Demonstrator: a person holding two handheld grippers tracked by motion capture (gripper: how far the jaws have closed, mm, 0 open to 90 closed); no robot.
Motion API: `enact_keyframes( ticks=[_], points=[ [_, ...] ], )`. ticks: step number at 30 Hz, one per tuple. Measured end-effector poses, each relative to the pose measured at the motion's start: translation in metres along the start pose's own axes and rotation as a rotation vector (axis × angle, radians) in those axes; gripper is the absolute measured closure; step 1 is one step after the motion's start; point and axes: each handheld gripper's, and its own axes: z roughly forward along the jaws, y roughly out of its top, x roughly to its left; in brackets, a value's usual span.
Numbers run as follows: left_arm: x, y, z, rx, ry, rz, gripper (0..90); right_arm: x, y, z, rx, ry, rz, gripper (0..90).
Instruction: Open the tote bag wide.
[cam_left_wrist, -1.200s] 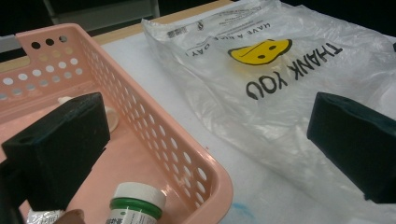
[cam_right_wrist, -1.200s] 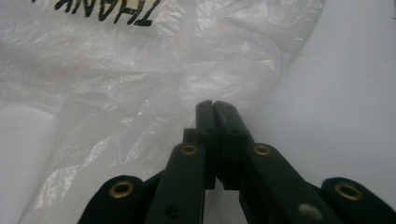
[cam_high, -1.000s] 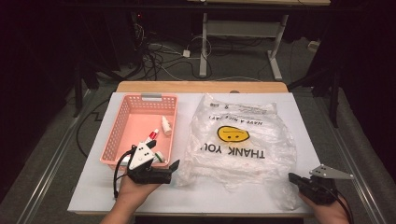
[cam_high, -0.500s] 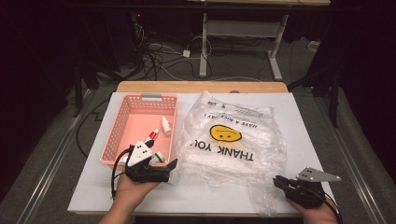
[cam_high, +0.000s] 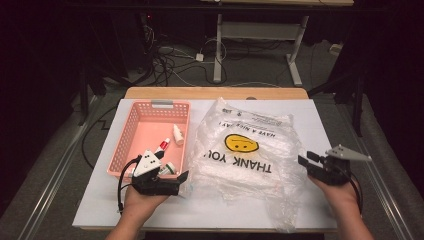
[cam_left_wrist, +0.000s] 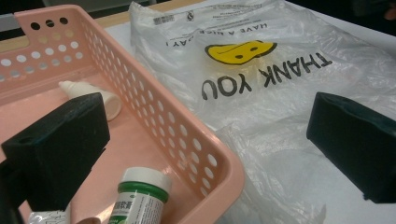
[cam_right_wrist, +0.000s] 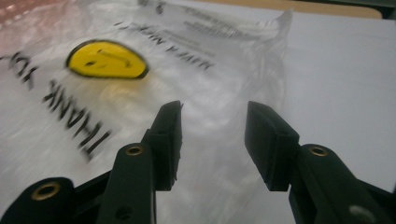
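With the right gripper (cam_high: 306, 163) fingers partly parted and empty, the plastic bag (cam_high: 250, 155) lies just ahead of them, nearer than the left gripper's (cam_high: 181, 181) wide-open, empty ones.

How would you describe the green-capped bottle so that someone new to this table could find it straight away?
Start at the pink basket on the left side of the white table, beside the clear "THANK YOU" bag. Look in its near corner, by the left tongs. The bottle there has a green band under a white cap and a green label, unlike the plain white dropper bottle and the red-tipped tube farther back.
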Motion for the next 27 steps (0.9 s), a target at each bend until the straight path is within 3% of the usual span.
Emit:
enact_keyframes(
  ticks=[5,9,12,20,25,27],
  points=[
    [0.001,0.0,0.004,0.008,-0.014,-0.018,0.0,-0.021,0.024,0.036,0.018,-0.048,0.015,55.7],
    [0.0,0.0,0.004,0.011,-0.032,-0.023,0.0,-0.039,0.038,0.062,0.071,-0.066,0.024,51.5],
    [0.002,-0.002,0.001,-0.006,-0.041,-0.032,0.0,-0.05,0.042,0.077,0.112,-0.08,0.075,44.9],
    [0.009,-0.004,-0.003,-0.008,-0.052,-0.01,0.0,-0.055,0.044,0.102,0.186,-0.12,0.088,44.4],
    [0.012,-0.006,-0.006,-0.017,-0.05,-0.013,0.0,-0.059,0.037,0.116,0.237,-0.13,0.103,55.1],
    [0.014,-0.006,-0.006,-0.023,-0.048,-0.024,0.0,-0.059,0.037,0.117,0.226,-0.139,0.086,68.1]
  ],
)
